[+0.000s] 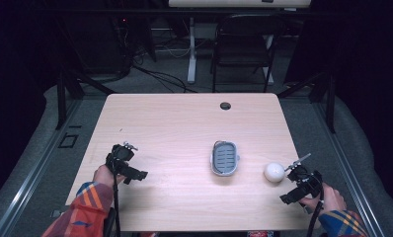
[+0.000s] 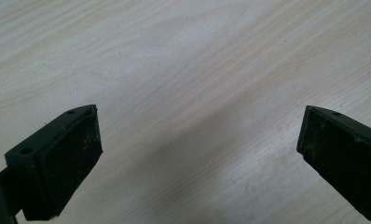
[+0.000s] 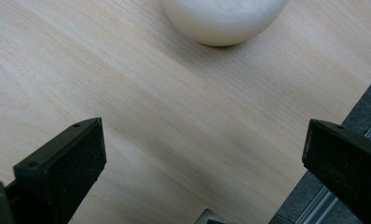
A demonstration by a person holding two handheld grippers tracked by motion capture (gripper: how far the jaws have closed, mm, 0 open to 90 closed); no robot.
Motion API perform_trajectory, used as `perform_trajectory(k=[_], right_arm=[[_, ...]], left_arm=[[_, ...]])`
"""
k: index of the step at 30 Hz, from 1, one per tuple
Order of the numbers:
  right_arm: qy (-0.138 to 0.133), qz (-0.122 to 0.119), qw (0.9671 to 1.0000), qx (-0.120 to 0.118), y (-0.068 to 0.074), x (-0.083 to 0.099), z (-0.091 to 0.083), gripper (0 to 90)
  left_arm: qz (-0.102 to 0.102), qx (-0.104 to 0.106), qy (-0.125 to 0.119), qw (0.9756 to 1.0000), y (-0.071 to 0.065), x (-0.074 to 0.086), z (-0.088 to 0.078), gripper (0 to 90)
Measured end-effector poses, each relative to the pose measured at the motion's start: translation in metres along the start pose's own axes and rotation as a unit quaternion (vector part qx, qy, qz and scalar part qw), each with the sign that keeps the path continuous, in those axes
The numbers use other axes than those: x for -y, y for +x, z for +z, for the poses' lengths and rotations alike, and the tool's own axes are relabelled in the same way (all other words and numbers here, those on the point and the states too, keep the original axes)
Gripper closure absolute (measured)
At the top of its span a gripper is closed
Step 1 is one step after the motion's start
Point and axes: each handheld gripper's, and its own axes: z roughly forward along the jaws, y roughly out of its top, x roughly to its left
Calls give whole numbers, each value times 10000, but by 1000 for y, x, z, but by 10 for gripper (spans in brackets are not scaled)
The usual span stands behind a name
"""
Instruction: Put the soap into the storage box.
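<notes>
Looks like the right gripper [image 1: 294, 174], jaws spread wide, is lining up on the white ball [image 1: 274, 172] sitting just at its 10 o'clock, while the left gripper [image 1: 129, 163] idles spread at the tray's [image 1: 224, 170] 9 o'clock.

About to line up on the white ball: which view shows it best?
The high view: the whole ball shows on the table, beside the right tongs. The right gripper view shows its lower part, cut off at the top edge. The left gripper view shows table.
</notes>
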Motion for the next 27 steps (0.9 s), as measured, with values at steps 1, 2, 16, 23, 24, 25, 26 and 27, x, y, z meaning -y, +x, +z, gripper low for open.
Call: perform_trajectory(k=[1, 2, 16, 23, 24, 25, 26, 27], right_arm=[[17, -33, 10000, -17, -1, 0, 1, 0], [17, -33, 10000, -17, -1, 0, 1, 0], [322, -197, 9991, -188, -1, -10, 5, 0], [368, -231, 9986, -289, -2, -15, 4, 0], [378, -252, 9985, -298, -3, -18, 2, 0], [392, -250, 9985, -303, -3, -18, 2, 0], [399, -258, 9984, -314, -3, -19, 2, 0], [393, -273, 9984, -314, -3, -20, 1, 0]], left_arm=[[-5, 7, 3, 10000, 0, 0, 0, 0], [-5, 7, 3, 10000, 0, 0, 0, 0], [11, 31, 84, 10000, 0, -1, 2, 0], [16, 36, 102, 9999, 0, 0, 2, 0], [30, 34, 105, 9999, 0, 0, 2, 0], [35, 41, 103, 9999, 0, 0, 2, 0], [48, 39, 107, 9999, -1, 0, 2, 0], [51, 40, 106, 9999, -1, 0, 2, 0]])
